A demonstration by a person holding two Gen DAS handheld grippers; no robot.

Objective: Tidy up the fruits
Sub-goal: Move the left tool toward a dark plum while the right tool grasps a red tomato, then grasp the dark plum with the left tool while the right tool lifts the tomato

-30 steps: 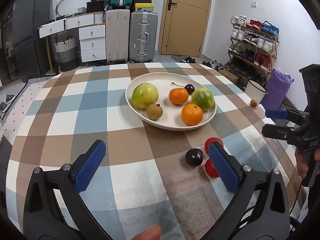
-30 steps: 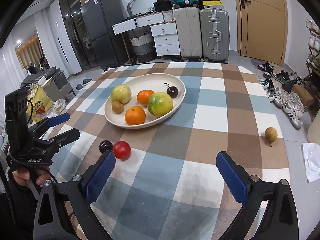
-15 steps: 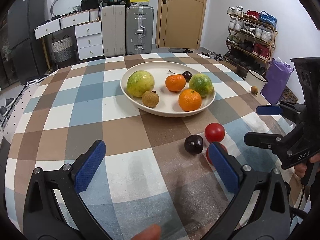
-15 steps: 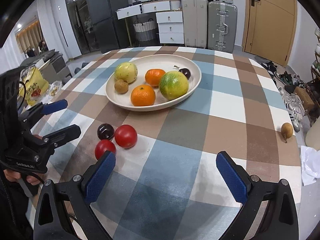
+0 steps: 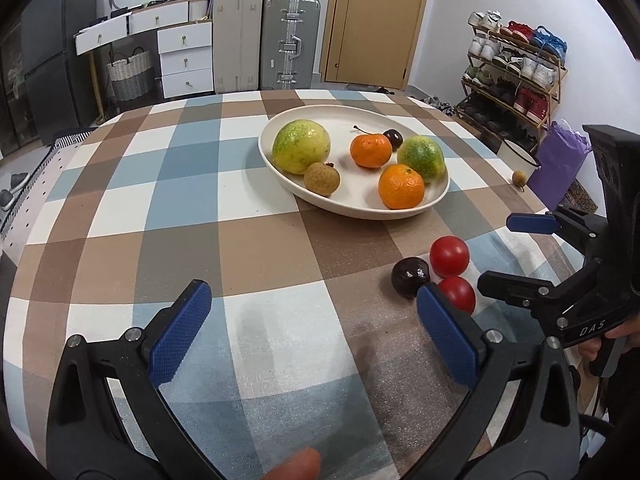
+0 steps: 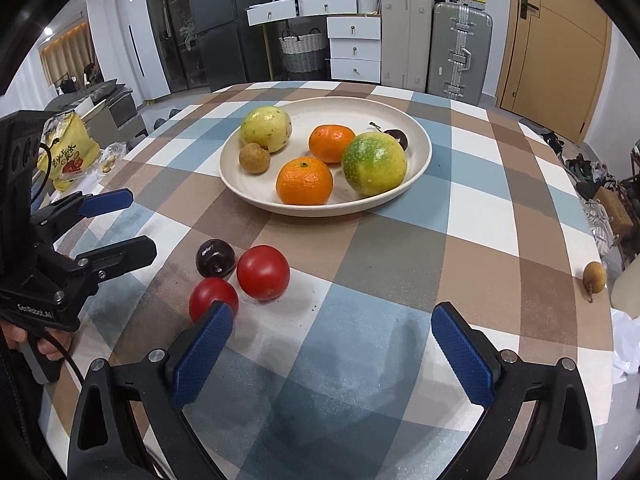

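Both grippers have dropped in closer over the last second, so the loose fruit now sits right ahead. Left gripper [image 5: 308, 332] and right gripper [image 6: 330, 350] are both wide open, holding nothing. Nearest are two red tomatoes [image 6: 263, 272] and a dark plum [image 6: 215, 258] bunched together, touching, with the plate [image 6: 416, 176] farther back. Looks like a pickup is next. One small brown fruit [image 6: 593, 277] sits by the table's right edge, so careful there.
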